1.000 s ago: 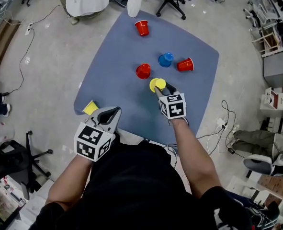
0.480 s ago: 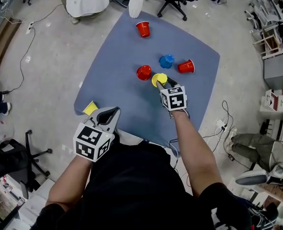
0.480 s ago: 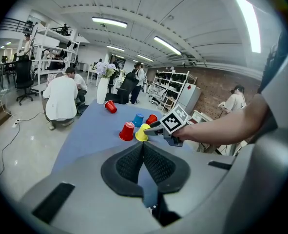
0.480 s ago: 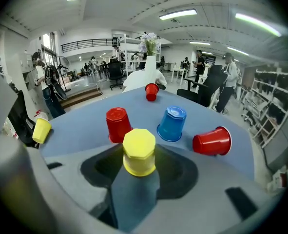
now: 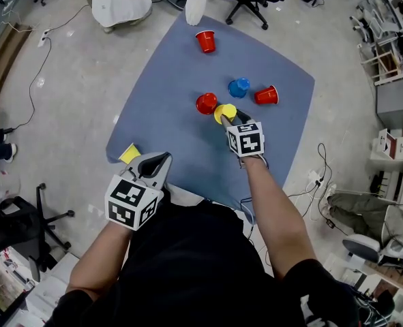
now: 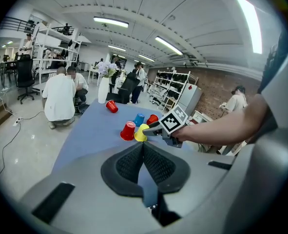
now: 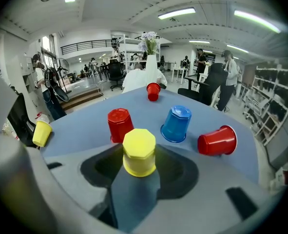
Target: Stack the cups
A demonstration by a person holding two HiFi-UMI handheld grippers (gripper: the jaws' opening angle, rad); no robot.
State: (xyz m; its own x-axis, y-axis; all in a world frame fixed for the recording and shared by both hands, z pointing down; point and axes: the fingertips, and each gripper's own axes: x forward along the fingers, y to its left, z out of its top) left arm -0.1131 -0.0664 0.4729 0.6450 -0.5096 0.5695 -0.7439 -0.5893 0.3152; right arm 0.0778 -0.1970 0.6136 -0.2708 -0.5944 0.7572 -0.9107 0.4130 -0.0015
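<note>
right gripper [image 5: 228, 118]: fingers clamped on yellow cup [image 7: 139, 152], shifted nearer upturned red cup [image 7: 120, 124] on desk [image 5: 160, 114] | left gripper [image 6: 144, 147]: fingers together, unmoved

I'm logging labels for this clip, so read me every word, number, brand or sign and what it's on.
None: no word, number or brand is readable anywhere.
On the left gripper and right gripper: black-and-white square marker patterns on their cubes, not text.
The yellow plastic cup, blue plastic cup, red plastic cups: plain.
The background shelves: too small to tell.
</note>
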